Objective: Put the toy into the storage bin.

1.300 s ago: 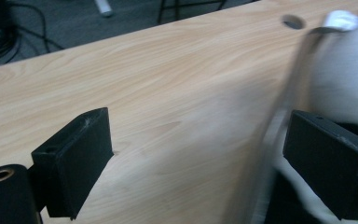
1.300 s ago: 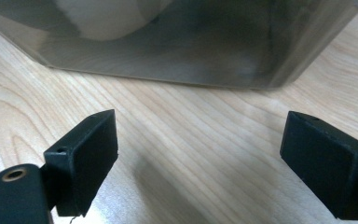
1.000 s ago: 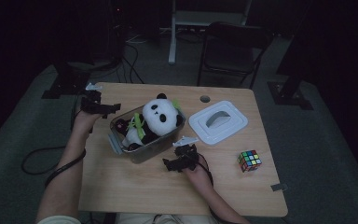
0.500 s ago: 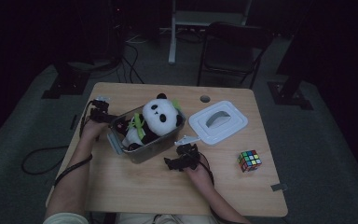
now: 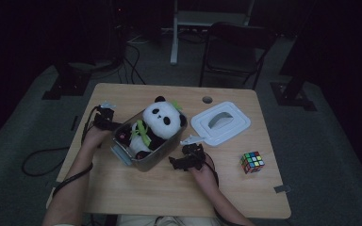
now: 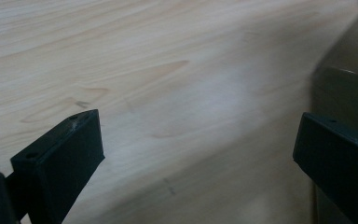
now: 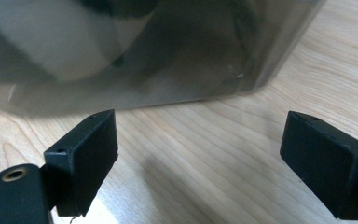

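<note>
A clear plastic bin [image 5: 162, 153] stands on the wooden table [image 5: 122, 188], holding a plush panda [image 5: 160, 120] and other toys. My left gripper [image 5: 107, 117] is at the bin's left end, low over the table, jaws wide open; in the left gripper view its fingers [image 6: 60, 158] frame bare wood, with the bin's wall [image 6: 349, 88] at the right. My right gripper [image 5: 181, 161] is open just off the bin's right side. In the right gripper view the bin wall [image 7: 168, 60] rises just ahead of the open jaws, the panda blurred behind it.
The bin's white lid [image 5: 220, 123] lies to the right of the bin. A colour cube [image 5: 251, 162] sits near the table's right edge. A round hole [image 5: 207, 100] is in the tabletop at the back. Chairs and stands surround the table in the dark.
My left gripper has moved from the table's back left in toward the bin's left end and lower. The right gripper has stayed almost still beside the bin.
</note>
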`<move>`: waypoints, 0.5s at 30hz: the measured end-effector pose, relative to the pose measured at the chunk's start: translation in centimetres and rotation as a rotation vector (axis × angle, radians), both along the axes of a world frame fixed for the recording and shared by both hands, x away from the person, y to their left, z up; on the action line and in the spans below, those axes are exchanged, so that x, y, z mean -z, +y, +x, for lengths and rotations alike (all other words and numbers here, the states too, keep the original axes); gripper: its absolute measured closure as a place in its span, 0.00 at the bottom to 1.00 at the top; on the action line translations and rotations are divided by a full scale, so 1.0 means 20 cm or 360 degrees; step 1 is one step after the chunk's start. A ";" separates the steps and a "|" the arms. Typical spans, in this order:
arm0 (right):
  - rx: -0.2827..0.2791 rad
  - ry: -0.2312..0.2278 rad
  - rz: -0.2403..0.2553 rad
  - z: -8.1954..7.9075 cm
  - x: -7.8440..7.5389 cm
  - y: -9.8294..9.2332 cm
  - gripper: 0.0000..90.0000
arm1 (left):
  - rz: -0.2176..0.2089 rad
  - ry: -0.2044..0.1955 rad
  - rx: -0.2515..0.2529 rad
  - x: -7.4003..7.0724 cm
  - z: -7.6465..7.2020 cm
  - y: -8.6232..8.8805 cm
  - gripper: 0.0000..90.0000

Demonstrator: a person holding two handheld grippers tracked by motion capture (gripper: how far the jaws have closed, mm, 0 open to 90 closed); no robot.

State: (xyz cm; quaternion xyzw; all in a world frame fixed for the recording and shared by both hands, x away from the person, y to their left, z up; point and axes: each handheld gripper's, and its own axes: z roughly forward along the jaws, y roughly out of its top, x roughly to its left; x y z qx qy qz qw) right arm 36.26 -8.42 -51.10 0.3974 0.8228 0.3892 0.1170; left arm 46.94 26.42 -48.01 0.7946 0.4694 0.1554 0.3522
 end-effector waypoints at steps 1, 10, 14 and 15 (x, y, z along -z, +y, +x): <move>0.0003 0.0004 0.0004 0.00 0.00 -0.01 0.12 | -0.0001 0.0001 0.0010 0.00 -0.01 -0.01 0.03; 0.0040 -0.0015 0.0013 0.01 -0.02 -0.07 0.12 | 0.0001 0.0001 0.0088 0.00 -0.11 -0.09 0.03; 0.0059 -0.0010 0.0022 0.01 -0.02 -0.11 0.12 | 0.0001 -0.0017 0.0108 -0.01 -0.16 -0.13 0.01; 0.0070 -0.0012 0.0019 0.01 -0.02 -0.12 0.12 | 0.0006 -0.0017 0.0118 -0.02 -0.18 -0.14 0.01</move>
